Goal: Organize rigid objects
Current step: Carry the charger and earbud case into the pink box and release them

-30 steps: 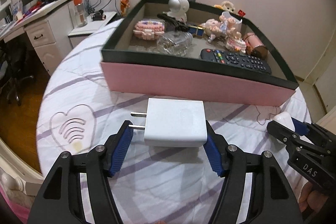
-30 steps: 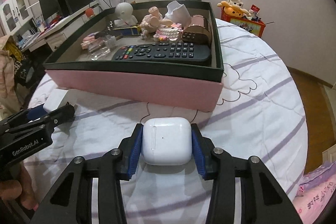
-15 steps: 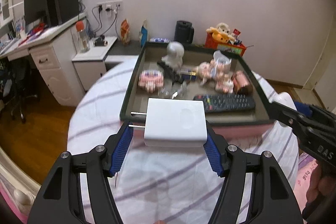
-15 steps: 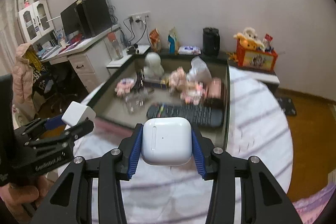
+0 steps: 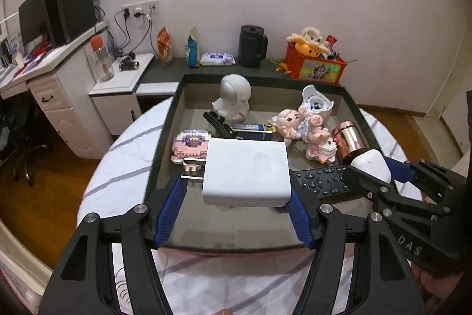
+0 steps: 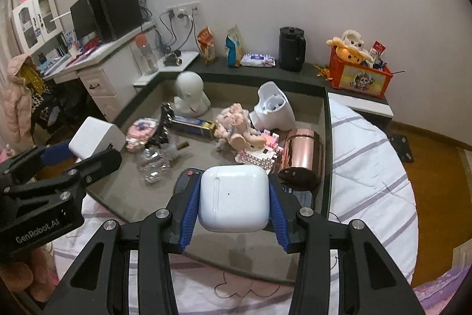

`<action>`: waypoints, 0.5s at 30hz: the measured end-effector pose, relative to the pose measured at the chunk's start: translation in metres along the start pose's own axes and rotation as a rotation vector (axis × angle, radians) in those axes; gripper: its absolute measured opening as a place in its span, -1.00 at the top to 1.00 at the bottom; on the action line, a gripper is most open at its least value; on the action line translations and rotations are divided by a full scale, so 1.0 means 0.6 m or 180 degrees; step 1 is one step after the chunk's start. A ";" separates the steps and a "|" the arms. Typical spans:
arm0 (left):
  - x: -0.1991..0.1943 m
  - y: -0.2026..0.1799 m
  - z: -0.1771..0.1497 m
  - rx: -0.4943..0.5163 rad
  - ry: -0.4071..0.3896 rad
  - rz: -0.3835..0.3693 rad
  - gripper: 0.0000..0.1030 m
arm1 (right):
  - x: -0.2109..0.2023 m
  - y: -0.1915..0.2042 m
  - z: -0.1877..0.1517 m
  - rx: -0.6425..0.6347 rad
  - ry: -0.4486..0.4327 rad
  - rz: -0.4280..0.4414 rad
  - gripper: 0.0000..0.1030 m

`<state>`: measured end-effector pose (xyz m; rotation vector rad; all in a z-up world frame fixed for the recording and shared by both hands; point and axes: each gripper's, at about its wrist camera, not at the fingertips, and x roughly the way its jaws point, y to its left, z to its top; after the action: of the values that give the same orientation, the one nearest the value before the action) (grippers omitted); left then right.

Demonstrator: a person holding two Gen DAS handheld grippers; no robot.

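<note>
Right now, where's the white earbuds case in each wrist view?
Left wrist: the earbuds case is at the right edge, only its rounded end showing, in the right claw over the remote.
Right wrist: the case sits centre bottom, clamped between the blue pads.
Shared landmark: the copper canister, lying in the box just beyond the case.

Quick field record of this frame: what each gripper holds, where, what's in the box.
left gripper: shut on charger, held above box
right gripper: shut on earbud case, held above box
box: open, dark rim, on striped bedding
box contents: remote, copper can, doll, white head figure, glass bottle
free floor in box: near side, toward the grippers
</note>
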<state>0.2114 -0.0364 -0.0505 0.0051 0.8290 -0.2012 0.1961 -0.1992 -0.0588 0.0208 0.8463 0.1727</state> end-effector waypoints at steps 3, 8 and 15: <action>0.022 -0.002 -0.003 0.0006 0.0078 -0.0003 -0.29 | 0.015 0.001 -0.003 -0.0044 0.0065 -0.0035 0.13; 0.048 -0.004 -0.013 0.0022 0.0211 0.0027 -0.29 | 0.031 0.012 -0.010 -0.0182 0.0156 -0.0098 0.12; 0.035 0.000 -0.019 0.0033 0.0202 0.0175 -0.46 | 0.024 0.014 -0.014 -0.0238 0.0130 -0.0208 -0.47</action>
<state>0.2170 -0.0392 -0.0735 0.0441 0.8901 -0.1541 0.1979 -0.1888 -0.0743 -0.0806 0.8794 0.1434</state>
